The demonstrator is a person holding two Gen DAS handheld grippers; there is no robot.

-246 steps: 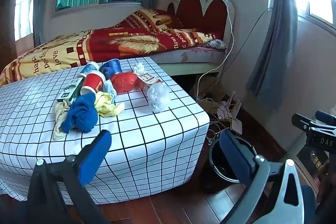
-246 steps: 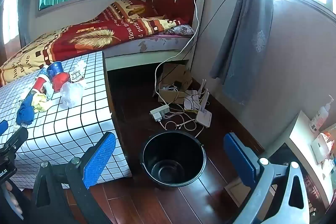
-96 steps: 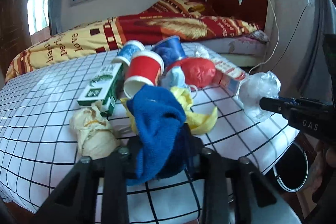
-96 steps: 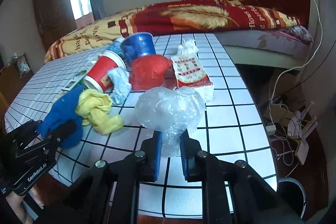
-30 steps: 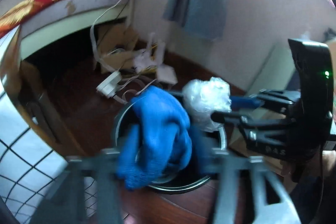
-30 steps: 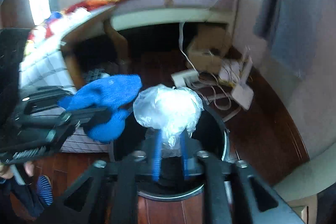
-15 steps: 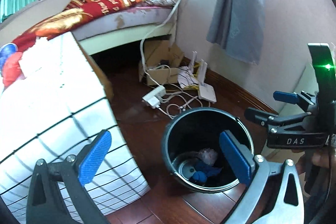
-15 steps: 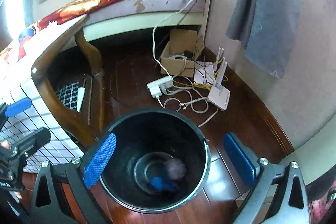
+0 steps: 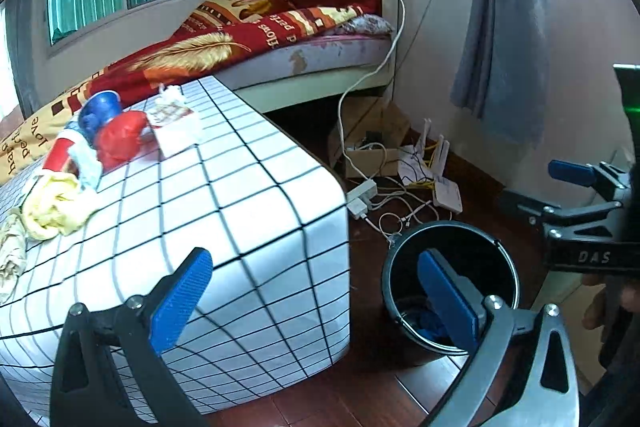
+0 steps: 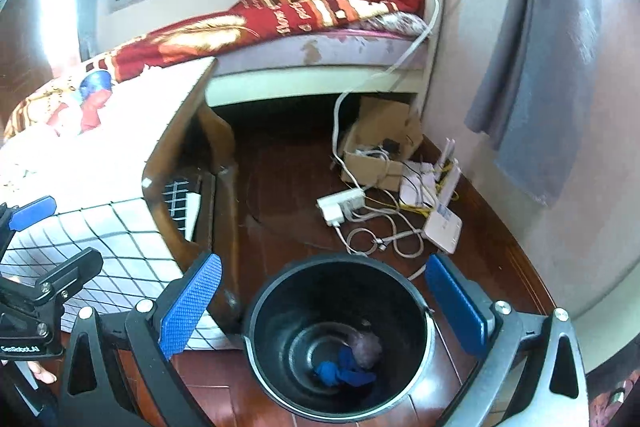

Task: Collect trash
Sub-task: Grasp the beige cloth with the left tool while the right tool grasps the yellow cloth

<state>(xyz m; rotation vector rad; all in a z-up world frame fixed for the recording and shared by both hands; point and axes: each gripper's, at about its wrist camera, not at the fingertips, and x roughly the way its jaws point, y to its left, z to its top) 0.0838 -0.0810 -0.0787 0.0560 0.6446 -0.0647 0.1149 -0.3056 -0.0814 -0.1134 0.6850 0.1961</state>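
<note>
- Worktop with the grid cloth: leftover trash sits toward its far left edge – red cup, blue cup, red wad, yellow cloth.
- Black bucket on the floor off the worktop's near right corner; blue cloth and clear plastic bag lie at its bottom.
- Your left hand-held gripper and right hand-held gripper: jaws have just been opening, both wide, nothing between them.

The left claw had black arms, silver screws and blue ribbed pads. The right claw looked the same; its body, at three o'clock in the left view, carried white "DAS" letters.
</note>
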